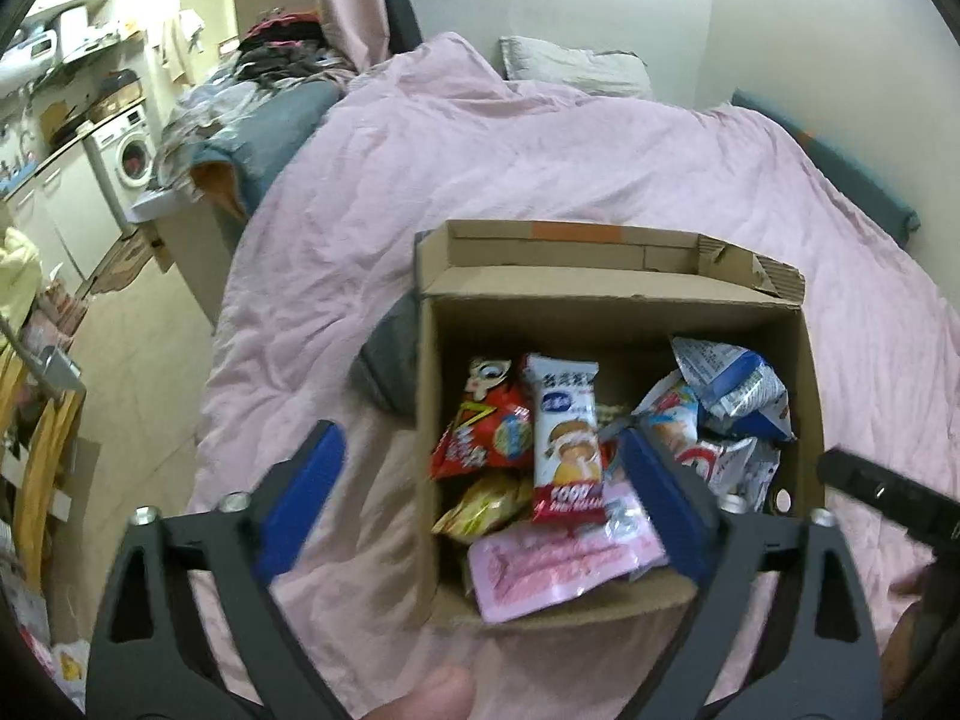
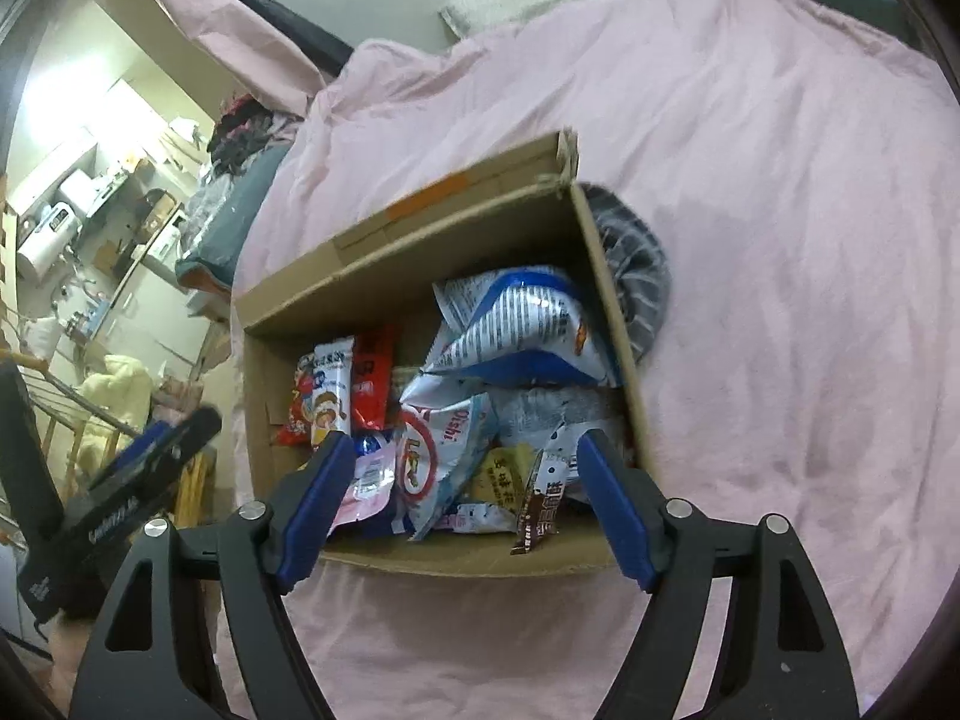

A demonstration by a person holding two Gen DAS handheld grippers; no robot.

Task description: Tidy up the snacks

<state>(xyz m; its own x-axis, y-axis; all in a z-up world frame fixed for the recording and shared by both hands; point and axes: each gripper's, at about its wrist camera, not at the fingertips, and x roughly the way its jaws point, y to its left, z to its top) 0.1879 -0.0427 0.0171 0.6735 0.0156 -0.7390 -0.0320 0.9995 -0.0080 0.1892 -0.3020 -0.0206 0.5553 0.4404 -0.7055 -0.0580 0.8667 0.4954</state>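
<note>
An open cardboard box (image 1: 432,444) (image 2: 420,252) sits on a pink bed and holds several snack packets. In the left wrist view I see a white and red cake packet (image 1: 567,450), a red packet (image 1: 486,426), a pink packet (image 1: 558,570) and blue and white bags (image 1: 738,384). In the right wrist view a blue and white bag (image 2: 528,324), an Oishi bag (image 2: 438,456) and a brown bar wrapper (image 2: 540,510) show. My left gripper (image 1: 480,474) is open above the box's near left part. My right gripper (image 2: 465,477) is open above the box's near edge. Neither holds anything.
The pink duvet (image 1: 540,150) covers the bed around the box. A grey cloth (image 2: 636,276) lies against the box's side. A pillow (image 1: 570,66) lies at the headboard. Clothes pile (image 1: 282,54), a washing machine (image 1: 129,150) and floor clutter are to the left.
</note>
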